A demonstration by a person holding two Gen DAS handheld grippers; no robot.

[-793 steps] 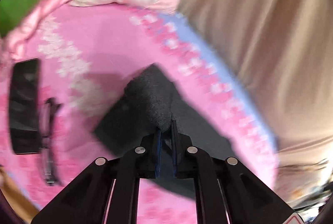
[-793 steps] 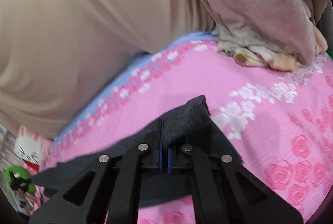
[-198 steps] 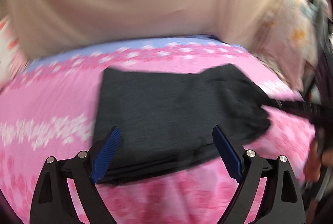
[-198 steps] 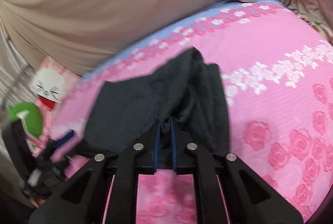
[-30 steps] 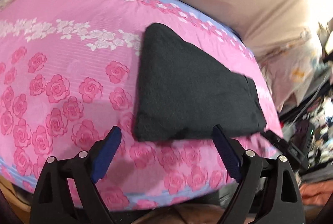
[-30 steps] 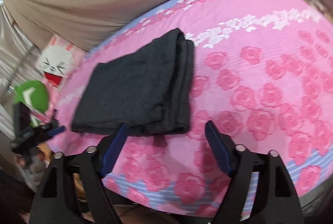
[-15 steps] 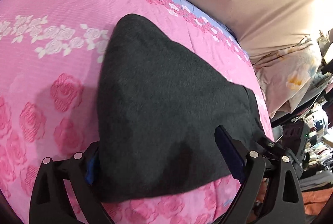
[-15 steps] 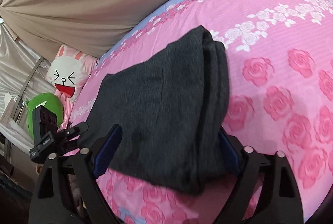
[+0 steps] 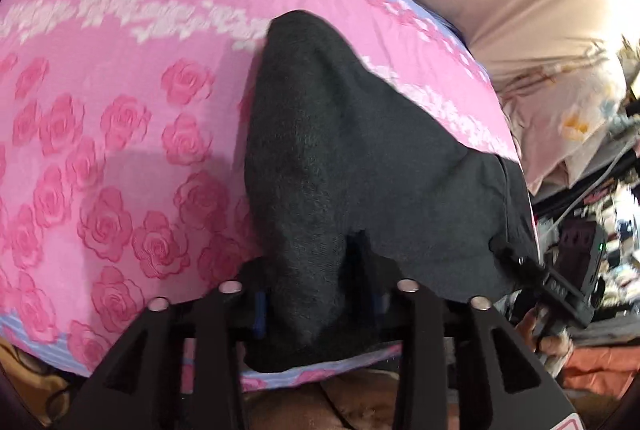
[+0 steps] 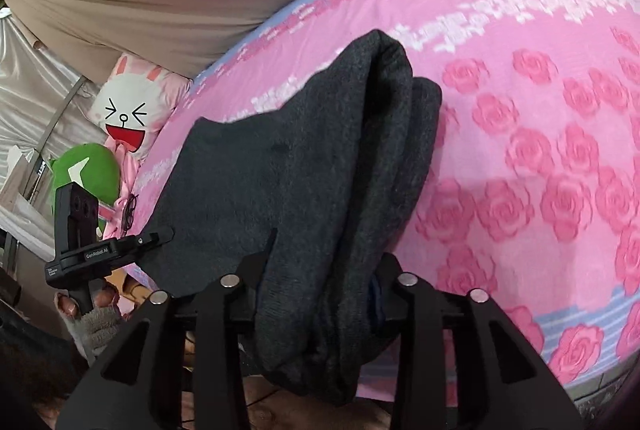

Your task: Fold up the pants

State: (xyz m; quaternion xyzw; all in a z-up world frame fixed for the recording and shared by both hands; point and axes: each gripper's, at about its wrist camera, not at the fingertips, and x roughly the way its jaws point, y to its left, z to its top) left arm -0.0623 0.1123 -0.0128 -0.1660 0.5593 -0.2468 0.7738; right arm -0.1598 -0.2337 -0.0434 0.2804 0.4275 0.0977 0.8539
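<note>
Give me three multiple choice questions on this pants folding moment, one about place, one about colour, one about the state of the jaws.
1. Where do the pants lie?
A. on a wooden floor
B. on the pink rose-print bedspread
C. in a basket

2. What colour are the pants?
A. dark grey
B. white
C. red

3. How do the jaws of the left gripper and right gripper stand?
A. both wide open, clear of the cloth
B. only the left is on the cloth
C. both closed on the near edge of the pants

Answers: 1 B, pink roses surround the cloth; 2 A, the fabric is charcoal; 3 C, cloth bunches between each pair of jaws.
</note>
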